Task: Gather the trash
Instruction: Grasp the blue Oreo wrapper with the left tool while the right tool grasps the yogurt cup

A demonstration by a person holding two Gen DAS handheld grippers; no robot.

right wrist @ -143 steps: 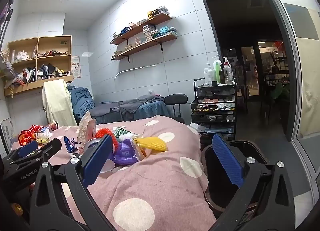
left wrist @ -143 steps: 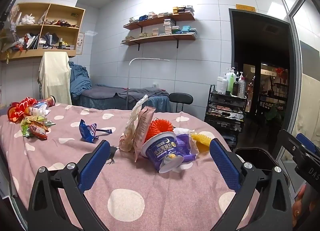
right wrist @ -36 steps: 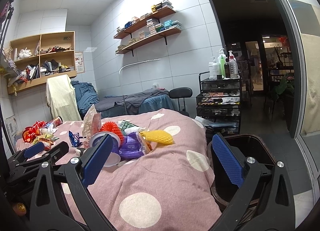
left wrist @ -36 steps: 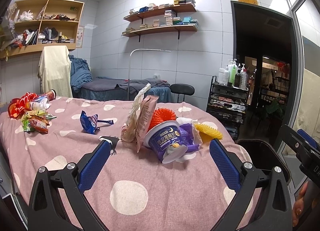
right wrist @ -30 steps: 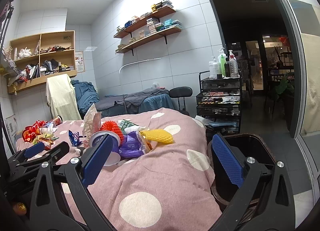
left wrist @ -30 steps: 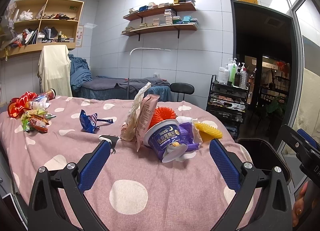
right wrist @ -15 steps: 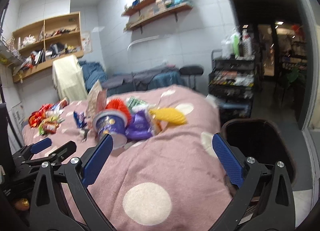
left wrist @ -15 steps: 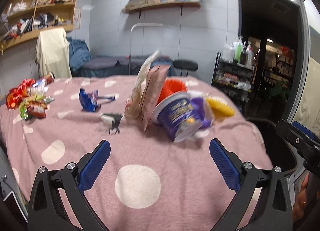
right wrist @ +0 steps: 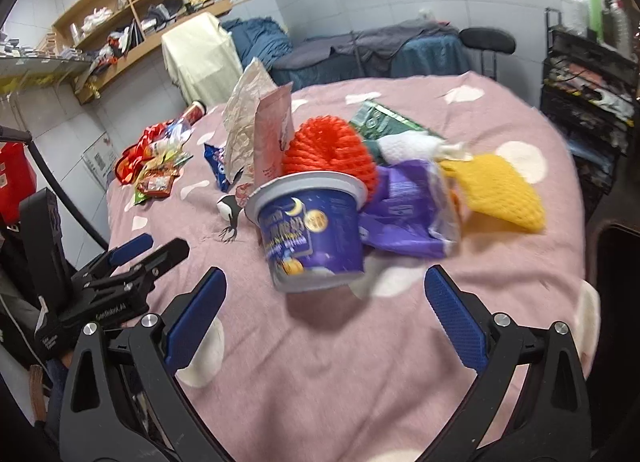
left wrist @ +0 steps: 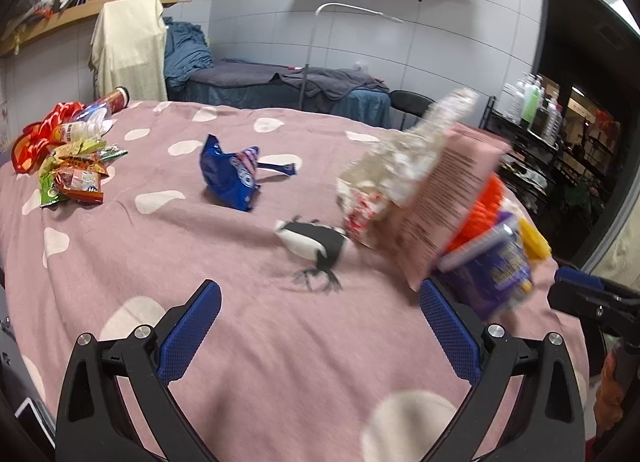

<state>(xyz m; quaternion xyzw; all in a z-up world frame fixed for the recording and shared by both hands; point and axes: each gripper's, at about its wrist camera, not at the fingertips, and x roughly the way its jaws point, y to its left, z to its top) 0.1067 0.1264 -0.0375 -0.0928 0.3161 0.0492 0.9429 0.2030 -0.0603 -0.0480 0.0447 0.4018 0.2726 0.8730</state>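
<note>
Trash lies on a pink polka-dot bedspread [left wrist: 240, 262]. A purple noodle cup [right wrist: 312, 230] lies on its side just ahead of my open, empty right gripper [right wrist: 324, 314]. Behind it sit a red mesh ball [right wrist: 332, 150], a purple wrapper [right wrist: 408, 214], a yellow foam net [right wrist: 500, 190] and a pink snack bag [right wrist: 272, 134]. My left gripper [left wrist: 316, 326] is open and empty over bare bedspread, with the pink bag [left wrist: 444, 198], cup [left wrist: 492, 266] and a blue wrapper [left wrist: 232, 174] ahead.
A pile of red and green wrappers [left wrist: 68, 166] lies at the far left of the bed. A black bin's rim [right wrist: 616, 246] shows at the right edge. A black cart [right wrist: 588, 74] and a chair [right wrist: 486, 42] stand beyond the bed.
Both grippers have tilted down and moved in toward the bed. The cup pile now looms larger before the right gripper; the left view has swung left. Both stay open.
</note>
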